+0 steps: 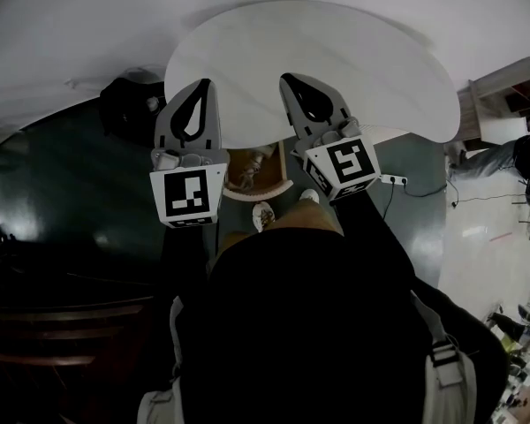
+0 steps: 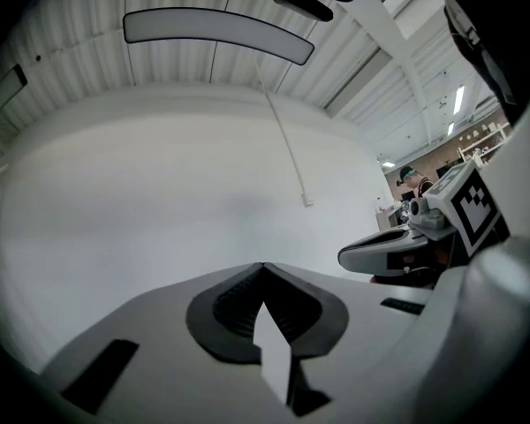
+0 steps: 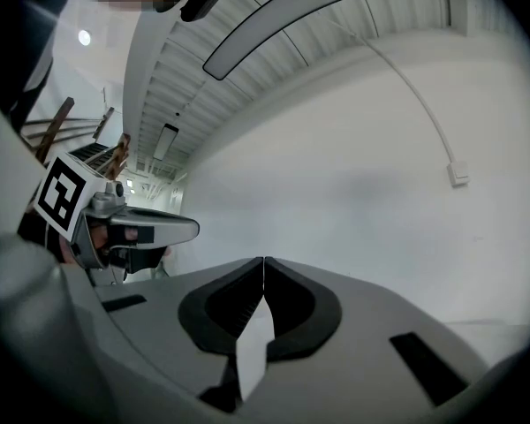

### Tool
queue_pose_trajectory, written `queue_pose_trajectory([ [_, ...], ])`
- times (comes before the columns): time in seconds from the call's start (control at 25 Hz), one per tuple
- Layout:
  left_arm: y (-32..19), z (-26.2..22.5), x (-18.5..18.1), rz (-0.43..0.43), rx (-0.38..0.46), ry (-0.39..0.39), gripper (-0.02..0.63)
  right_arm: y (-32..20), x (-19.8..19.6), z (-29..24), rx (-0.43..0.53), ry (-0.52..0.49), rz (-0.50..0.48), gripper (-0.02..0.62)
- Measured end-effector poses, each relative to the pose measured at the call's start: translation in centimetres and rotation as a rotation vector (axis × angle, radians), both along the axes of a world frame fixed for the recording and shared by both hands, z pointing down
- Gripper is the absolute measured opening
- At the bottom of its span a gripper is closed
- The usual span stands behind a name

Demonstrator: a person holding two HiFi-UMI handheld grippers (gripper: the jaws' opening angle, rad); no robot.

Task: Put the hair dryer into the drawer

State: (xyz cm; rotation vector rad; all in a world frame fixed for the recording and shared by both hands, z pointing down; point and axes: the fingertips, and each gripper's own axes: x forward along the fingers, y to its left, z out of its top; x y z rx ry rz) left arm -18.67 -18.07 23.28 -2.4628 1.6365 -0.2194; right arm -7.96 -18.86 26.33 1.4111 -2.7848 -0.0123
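Observation:
Both grippers are held level over the near edge of a round white table. My left gripper has its jaws closed tip to tip with nothing between them, as the left gripper view confirms. My right gripper is likewise shut and empty, also seen in its own view. Below the table edge, between the two grippers, a wooden drawer with a curved front stands open. Something pale lies in it; I cannot tell what. No hair dryer is clearly in view.
A black object sits at the table's left edge. A white power strip with its cable lies on the dark floor to the right. The person's shoes stand just before the drawer. A white wall with a cable duct lies ahead.

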Motion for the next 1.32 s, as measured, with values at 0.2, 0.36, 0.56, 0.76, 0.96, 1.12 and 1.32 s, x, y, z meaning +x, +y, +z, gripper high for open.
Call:
queue_pose_trajectory([
  [0.2,0.3,0.0,-0.2,-0.006,0.006,0.02,0.014,0.6,0.0,-0.1,0.001,0.002,0.002,0.026],
  [0.36,0.3,-0.1,-0.1,-0.004,0.013,0.012,0.014,0.7,0.1,0.3,0.021,0.076,0.021,0.026],
  [0.56,0.5,0.0,0.3,0.001,0.01,0.008,0.014,0.7,0.3,0.5,0.008,0.074,0.023,0.026],
  [0.76,0.5,0.1,0.4,0.0,0.005,0.009,0.014,0.8,0.2,0.3,0.011,0.059,0.012,0.026],
  [0.96,0.6,0.0,0.7,-0.002,0.006,0.007,0.014,0.9,0.0,-0.3,0.021,0.044,0.001,0.026],
  [1.12,0.7,0.0,0.9,0.001,0.007,0.004,0.014,0.9,0.5,-0.1,0.028,0.052,0.007,0.026],
  [1.32,1.0,-0.1,0.8,0.004,0.009,0.005,0.014,1.1,0.2,-0.2,0.027,0.052,0.006,0.026],
])
